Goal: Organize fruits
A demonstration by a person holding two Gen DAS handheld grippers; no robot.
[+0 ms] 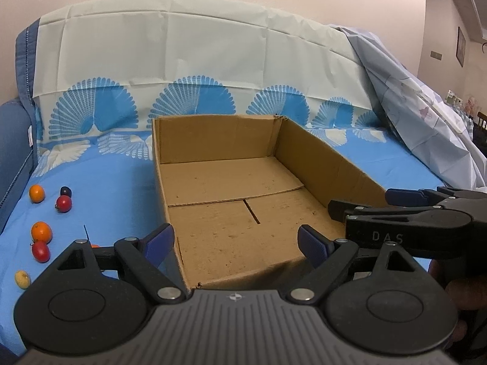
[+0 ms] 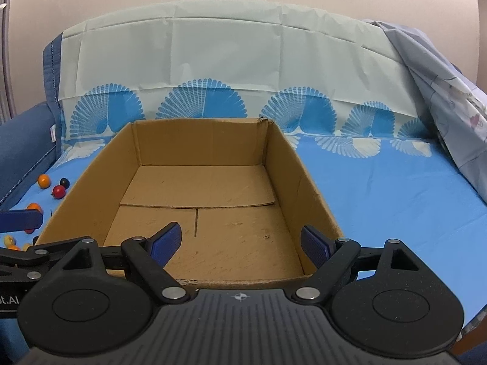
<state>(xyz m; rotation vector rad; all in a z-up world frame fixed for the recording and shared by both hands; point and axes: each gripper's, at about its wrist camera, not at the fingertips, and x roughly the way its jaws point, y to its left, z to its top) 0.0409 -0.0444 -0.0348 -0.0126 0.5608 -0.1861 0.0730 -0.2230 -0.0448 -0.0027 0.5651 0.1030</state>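
You are at the very start of the sorting: the cardboard box (image 1: 231,188) fills the centre of both views and nothing lies in it. The fruits sit in a loose cluster on the blue sheet (image 1: 106,188) at the lower left of the left wrist view: an orange one (image 1: 36,193), a dark one (image 1: 65,191), a red one (image 1: 64,203), a second orange (image 1: 41,231), a second red (image 1: 40,251) and a pale yellow one (image 1: 22,279).

Your left gripper (image 1: 234,243) hangs over the box's near edge with its jaws spread and holding nothing; your right gripper (image 2: 240,243) is likewise spread and unloaded, low over the box floor.

Next, I judge, you need to swing the left gripper toward that lower-left cluster and straddle one fruit. They are small and round, so they will likely roll.
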